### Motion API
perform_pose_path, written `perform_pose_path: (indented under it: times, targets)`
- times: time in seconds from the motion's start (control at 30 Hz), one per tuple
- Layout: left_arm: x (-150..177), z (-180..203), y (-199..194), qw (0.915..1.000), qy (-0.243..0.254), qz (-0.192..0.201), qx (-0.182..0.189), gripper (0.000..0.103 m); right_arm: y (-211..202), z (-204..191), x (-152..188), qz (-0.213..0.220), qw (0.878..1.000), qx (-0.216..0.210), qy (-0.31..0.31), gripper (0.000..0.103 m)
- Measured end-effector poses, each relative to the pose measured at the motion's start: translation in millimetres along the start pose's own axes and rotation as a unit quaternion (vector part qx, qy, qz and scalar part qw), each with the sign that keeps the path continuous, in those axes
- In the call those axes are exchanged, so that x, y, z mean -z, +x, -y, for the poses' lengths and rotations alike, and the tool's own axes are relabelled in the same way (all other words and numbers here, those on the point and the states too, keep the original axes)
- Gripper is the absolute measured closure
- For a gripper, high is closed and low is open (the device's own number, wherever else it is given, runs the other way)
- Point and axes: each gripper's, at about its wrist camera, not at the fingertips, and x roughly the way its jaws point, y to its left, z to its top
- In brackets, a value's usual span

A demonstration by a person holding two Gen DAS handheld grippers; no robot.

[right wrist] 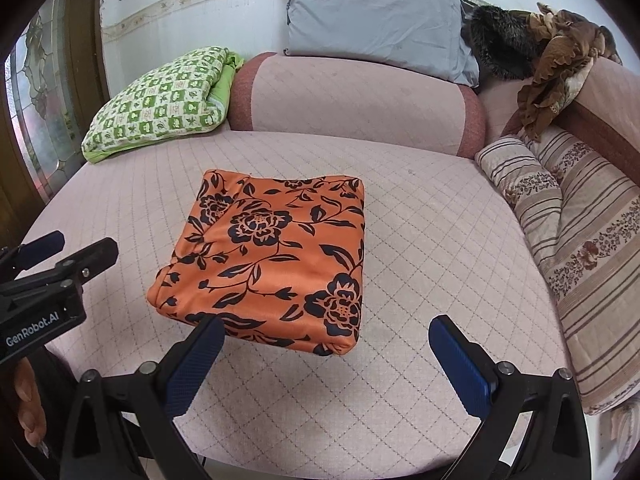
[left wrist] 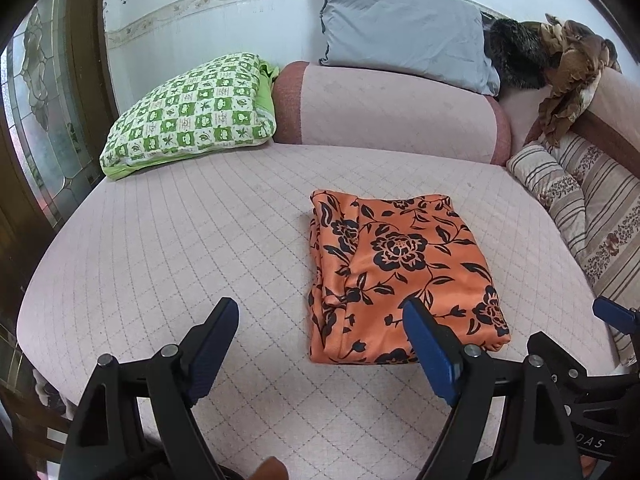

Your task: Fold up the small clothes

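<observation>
An orange garment with a black flower print (left wrist: 396, 276) lies folded into a neat rectangle on the pink quilted sofa seat (left wrist: 180, 248). It also shows in the right wrist view (right wrist: 272, 264). My left gripper (left wrist: 320, 312) is open and empty, held just in front of the garment's near edge, its right finger over the near corner. My right gripper (right wrist: 326, 330) is open and empty, held over the garment's near right corner. The left gripper's body (right wrist: 56, 268) shows at the left of the right wrist view.
A green checked pillow (left wrist: 192, 116) lies at the back left. A pink bolster (left wrist: 392, 116) and a grey pillow (left wrist: 404, 28) stand behind. A striped cushion (right wrist: 560, 232) and brown clothes (right wrist: 552, 64) are at the right. A glass door (left wrist: 40, 112) is at the left.
</observation>
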Motion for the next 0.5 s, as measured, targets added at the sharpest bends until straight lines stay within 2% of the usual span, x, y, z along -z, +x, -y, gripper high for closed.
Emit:
perform_pose_path:
  times: [0.4, 0.5]
  targets:
    - [-2.9, 3.5, 4.2, 0.9999, 0.013, -0.003, 0.01, 0.018, -2.3, -2.6, -4.7, 0.006, 1.0, 0.0, -0.006, 0.0]
    - [-5.1, 7.2, 4.6, 0.9998, 0.021, -0.001, 0.003, 0.017, -0.8, -2.5, -5.9, 0.004, 1.0, 0.0, -0.007, 0.0]
